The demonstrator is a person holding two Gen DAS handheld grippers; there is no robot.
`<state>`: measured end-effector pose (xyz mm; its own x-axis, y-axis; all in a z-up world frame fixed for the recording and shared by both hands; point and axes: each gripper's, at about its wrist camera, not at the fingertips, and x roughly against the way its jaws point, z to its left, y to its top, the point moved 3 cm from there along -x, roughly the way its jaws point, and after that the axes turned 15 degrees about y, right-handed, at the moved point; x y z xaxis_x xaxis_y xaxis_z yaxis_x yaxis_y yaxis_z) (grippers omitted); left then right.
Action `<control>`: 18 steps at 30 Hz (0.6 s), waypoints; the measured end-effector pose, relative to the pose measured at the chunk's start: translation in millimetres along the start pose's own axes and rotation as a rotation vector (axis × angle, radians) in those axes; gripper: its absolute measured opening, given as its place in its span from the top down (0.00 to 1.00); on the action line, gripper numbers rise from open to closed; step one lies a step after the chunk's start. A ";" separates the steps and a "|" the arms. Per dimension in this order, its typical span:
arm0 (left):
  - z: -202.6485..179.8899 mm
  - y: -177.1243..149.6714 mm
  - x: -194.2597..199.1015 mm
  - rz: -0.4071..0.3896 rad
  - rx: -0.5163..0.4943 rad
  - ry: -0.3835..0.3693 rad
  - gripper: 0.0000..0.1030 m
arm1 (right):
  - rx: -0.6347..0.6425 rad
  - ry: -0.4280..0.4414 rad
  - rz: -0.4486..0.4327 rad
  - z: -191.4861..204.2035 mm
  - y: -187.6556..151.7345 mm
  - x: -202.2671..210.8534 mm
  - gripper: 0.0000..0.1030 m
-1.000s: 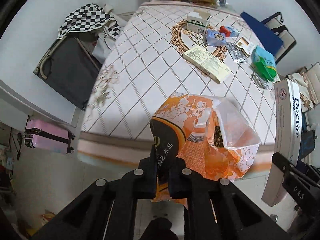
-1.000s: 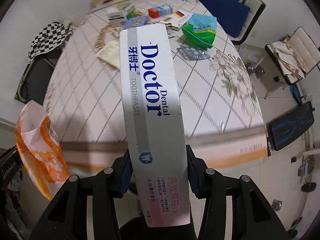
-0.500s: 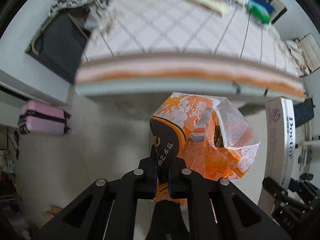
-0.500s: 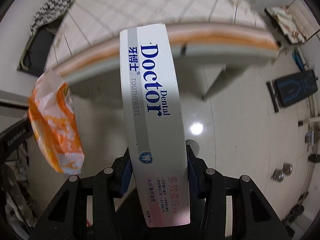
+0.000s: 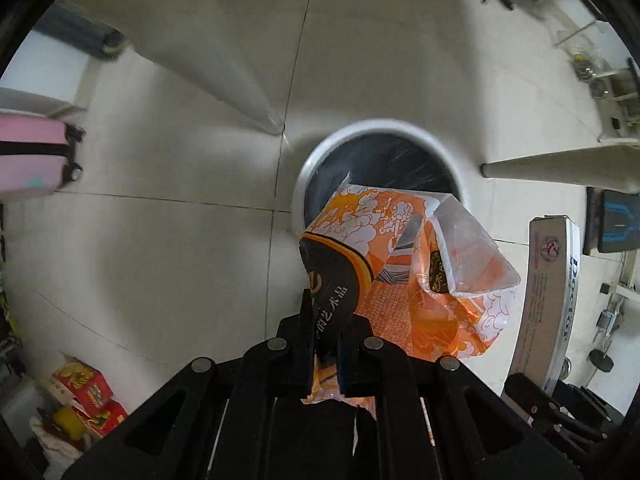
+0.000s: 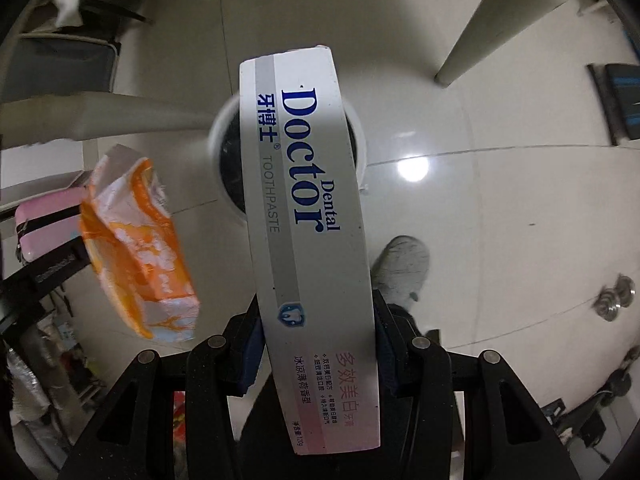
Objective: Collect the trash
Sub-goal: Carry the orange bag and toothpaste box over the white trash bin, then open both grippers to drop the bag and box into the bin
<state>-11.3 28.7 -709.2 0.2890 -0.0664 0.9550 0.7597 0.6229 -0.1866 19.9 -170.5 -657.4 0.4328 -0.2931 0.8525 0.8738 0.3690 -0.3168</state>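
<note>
My left gripper (image 5: 325,320) is shut on an orange and white snack bag (image 5: 404,276), held in the air just above the near rim of a round white trash bin (image 5: 320,156) with a dark liner on the floor. My right gripper (image 6: 318,336) is shut on a long white Doctor Dental toothpaste box (image 6: 308,200), pointing over the same bin (image 6: 362,136). The box shows at the right in the left wrist view (image 5: 550,296). The bag shows at the left in the right wrist view (image 6: 136,248).
White table legs (image 5: 224,56) (image 6: 480,28) stand on the pale tiled floor around the bin. A pink suitcase (image 5: 32,152) is at left. Red boxes (image 5: 86,392) lie lower left. A grey shoe (image 6: 400,268) is near the bin. Dumbbells (image 6: 614,296) lie at right.
Both grippers have tilted down from the table edge to face the floor. The trash bin has come into view beneath the bag and the box. Both grips are unchanged.
</note>
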 end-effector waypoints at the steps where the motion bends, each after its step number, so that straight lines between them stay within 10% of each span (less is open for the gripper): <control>1: -3.7 4.0 -13.1 0.010 0.000 -0.002 0.93 | -0.002 0.005 0.010 -5.2 5.9 -11.6 0.52; 8: -20.6 28.7 -81.8 0.077 -0.014 -0.066 0.82 | -0.004 0.056 0.140 -45.3 46.0 -98.4 0.51; 11: -19.5 32.3 -82.2 0.065 -0.002 -0.082 0.23 | 0.004 0.064 0.171 -47.5 57.2 -117.7 0.50; 18: -6.2 21.5 -61.9 0.006 0.005 -0.048 0.07 | 0.036 0.059 0.123 -62.9 79.7 -123.4 0.11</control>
<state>-9.3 41.4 -773.7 0.2649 -0.0251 0.9639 0.7548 0.6274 -0.1911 50.1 -160.4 -814.0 0.5491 -0.2950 0.7819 0.8056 0.4360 -0.4012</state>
